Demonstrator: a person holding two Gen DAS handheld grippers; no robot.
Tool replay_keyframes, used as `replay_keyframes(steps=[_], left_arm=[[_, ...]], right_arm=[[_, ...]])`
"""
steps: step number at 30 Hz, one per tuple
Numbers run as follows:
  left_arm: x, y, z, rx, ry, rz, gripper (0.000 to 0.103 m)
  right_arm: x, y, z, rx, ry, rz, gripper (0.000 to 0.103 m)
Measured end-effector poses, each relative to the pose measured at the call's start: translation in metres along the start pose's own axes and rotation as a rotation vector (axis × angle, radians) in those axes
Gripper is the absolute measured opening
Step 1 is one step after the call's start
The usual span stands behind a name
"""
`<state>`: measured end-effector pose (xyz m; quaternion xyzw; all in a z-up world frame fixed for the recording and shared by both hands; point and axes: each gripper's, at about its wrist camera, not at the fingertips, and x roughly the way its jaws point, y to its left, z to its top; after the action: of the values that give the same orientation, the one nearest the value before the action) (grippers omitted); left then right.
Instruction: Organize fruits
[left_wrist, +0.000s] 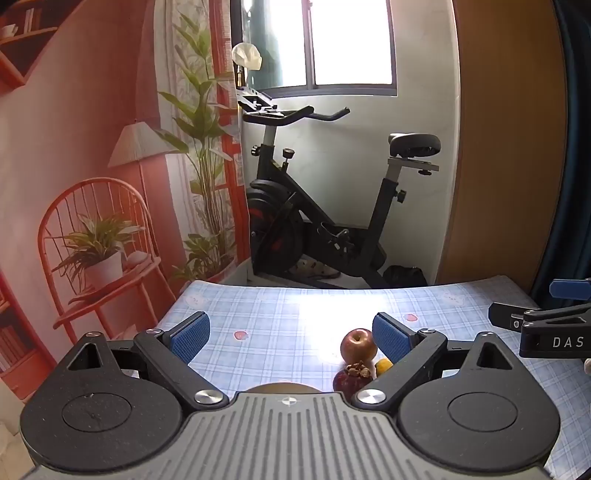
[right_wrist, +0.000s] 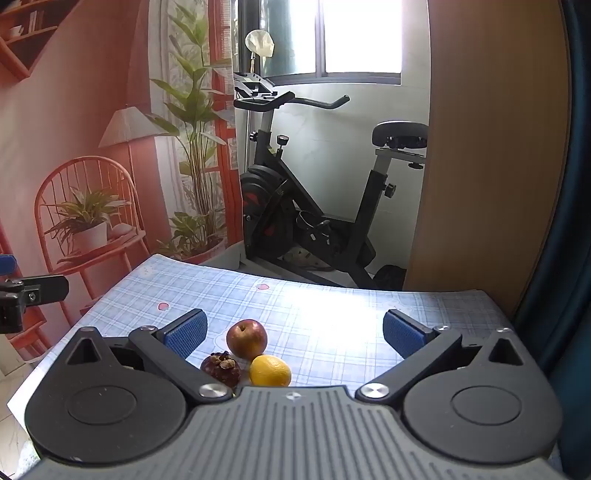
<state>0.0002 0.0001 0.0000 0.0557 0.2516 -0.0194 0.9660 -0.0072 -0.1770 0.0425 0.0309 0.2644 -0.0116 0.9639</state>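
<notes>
Three fruits sit bunched together on the table (right_wrist: 332, 314), which is covered in a blue checked cloth, near its front edge and well short of the far edge by the exercise bike (right_wrist: 306, 206). The apple (right_wrist: 246, 339) stands stem-up, with the mangosteen (right_wrist: 221, 369) and the orange (right_wrist: 270, 370) just in front of it, each close against it. Clustered so tightly, they likely await sorting.

The left gripper (left_wrist: 291, 338) is spread wide and holds nothing. The right gripper (right_wrist: 293, 334) is equally wide and empty. Both hover above the front edge, seemingly poised for a first pick.

A rounded tan rim (left_wrist: 282, 387) peeks above the left gripper's body; whether it is a bowl, and what it holds, cannot be told.
</notes>
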Motion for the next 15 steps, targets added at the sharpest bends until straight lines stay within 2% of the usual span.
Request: replay_keyframes(steps=[3, 13, 15], left_arm=[[0.0000, 0.0006, -0.0003, -0.012, 0.007, -0.020, 0.096], [-0.0035, 0.0009, -0.0029, -0.008, -0.015, 0.006, 0.096], [-0.0047, 0.0008, -0.0020, -0.011, -0.015, 0.007, 0.096]], right_arm=[[-0.0016, 0.0002, 0.0021, 0.000, -0.001, -0.006, 0.103], [0.0009, -0.0082, 0.0015, 0.006, 0.002, -0.006, 0.103], [-0.0002, 0.0001, 0.0004, 0.008, -0.003, -0.012, 0.103]])
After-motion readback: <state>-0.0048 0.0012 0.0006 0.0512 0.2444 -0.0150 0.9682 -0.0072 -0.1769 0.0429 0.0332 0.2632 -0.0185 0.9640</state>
